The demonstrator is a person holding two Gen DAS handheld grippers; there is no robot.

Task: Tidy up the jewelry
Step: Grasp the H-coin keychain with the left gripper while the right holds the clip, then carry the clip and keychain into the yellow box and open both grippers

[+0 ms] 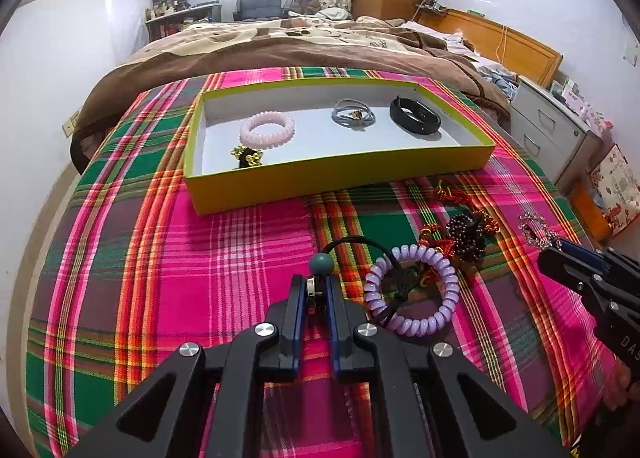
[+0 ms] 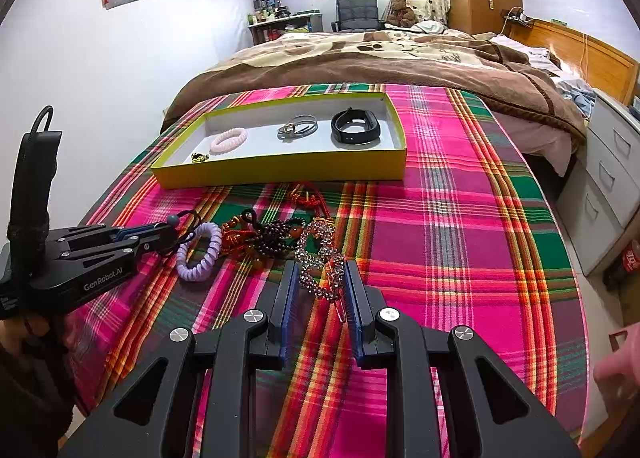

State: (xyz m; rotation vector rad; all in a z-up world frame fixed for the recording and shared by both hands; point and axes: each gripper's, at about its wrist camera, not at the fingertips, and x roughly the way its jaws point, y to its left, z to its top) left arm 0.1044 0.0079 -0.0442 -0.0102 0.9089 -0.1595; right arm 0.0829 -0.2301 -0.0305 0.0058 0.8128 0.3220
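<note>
In the left wrist view, the left tongs are pinched shut on a black cord with a teal bead, just beside a lilac coil bracelet on the plaid surface. Beyond stands a yellow tray holding a pink coil bracelet, a grey cord bracelet and a black band. In the right wrist view, the right tongs stand partly closed around a rhinestone bracelet, its beads between the pads; whether they press it, I cannot tell.
</note>
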